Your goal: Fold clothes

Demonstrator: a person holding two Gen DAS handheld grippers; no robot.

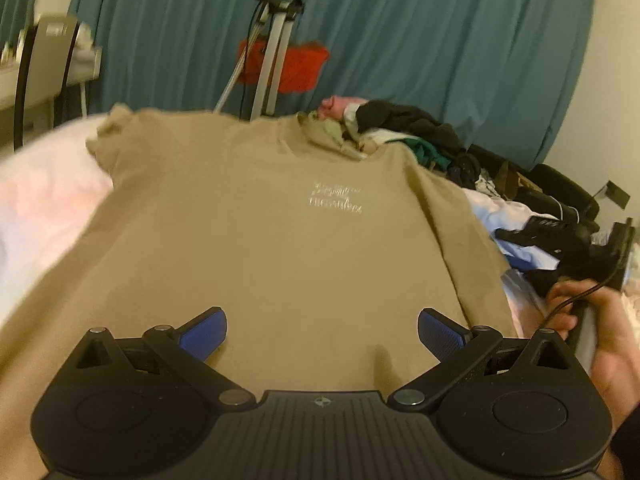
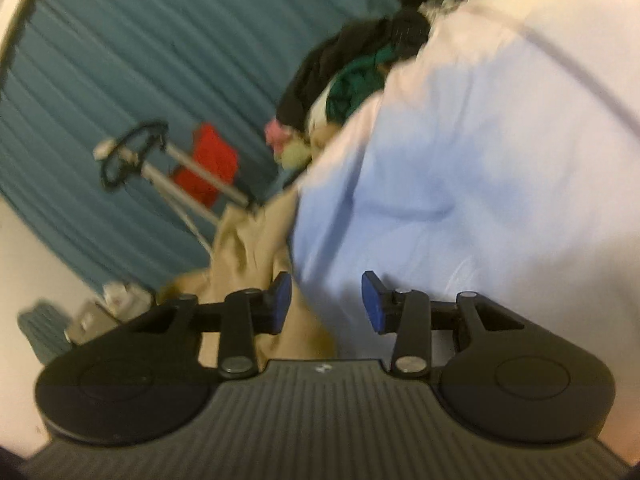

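Observation:
A tan T-shirt [image 1: 260, 224] with small white lettering on its chest lies spread flat on the bed, collar at the far end. My left gripper [image 1: 322, 330] is open and empty, just above the shirt's near hem. My right gripper [image 2: 326, 300] is open and empty, tilted, over the tan shirt's right edge [image 2: 256, 256] where it meets a pale blue garment [image 2: 420, 184]. In the left wrist view the right gripper [image 1: 612, 256] shows at the far right, held in a hand.
A pile of dark, green, pink and white clothes [image 1: 432, 136] lies at the far right of the bed. Pale blue cloth [image 1: 524, 256] lies beside the shirt's right edge. A tripod [image 1: 272, 52] with red cloth stands before a teal curtain [image 1: 440, 40]. White bedding [image 1: 44, 200] is left.

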